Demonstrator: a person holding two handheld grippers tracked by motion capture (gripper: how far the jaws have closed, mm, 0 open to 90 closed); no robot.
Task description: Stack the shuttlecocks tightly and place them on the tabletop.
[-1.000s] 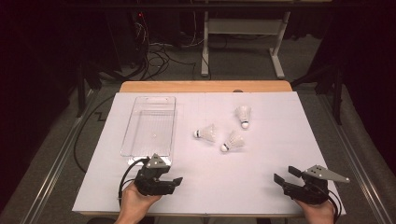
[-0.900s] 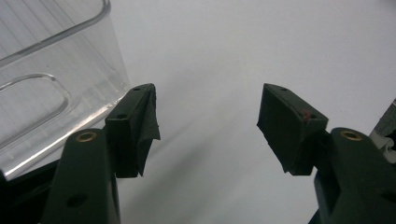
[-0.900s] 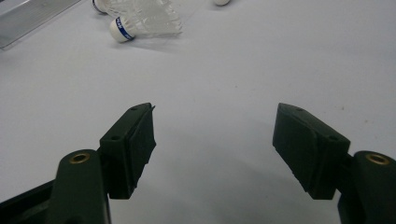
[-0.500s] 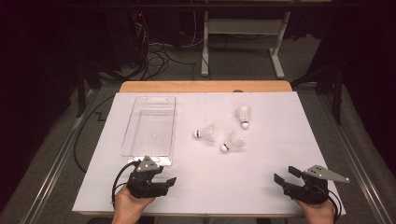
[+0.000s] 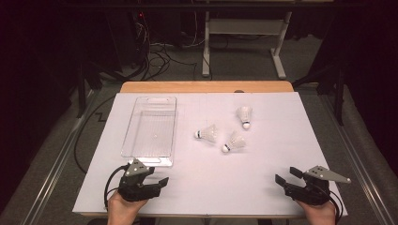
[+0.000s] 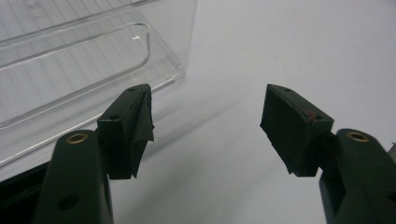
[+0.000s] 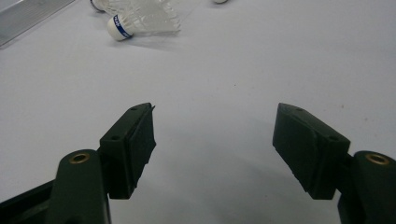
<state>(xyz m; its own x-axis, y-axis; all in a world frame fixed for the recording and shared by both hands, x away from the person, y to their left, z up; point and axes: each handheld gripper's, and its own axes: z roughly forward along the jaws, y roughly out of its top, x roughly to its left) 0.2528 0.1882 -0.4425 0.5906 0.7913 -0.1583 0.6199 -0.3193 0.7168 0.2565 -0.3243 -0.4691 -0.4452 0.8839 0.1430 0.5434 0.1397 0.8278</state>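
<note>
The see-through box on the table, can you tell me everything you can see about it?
The clear plastic box is a long, shallow tray with a flat rim and a handle slot at each short end. It looks empty. It lies flat and lengthwise on the left part of the white table cover. Its near end lies just ahead of the left gripper, whose jaws stand open and apart from it.
</note>
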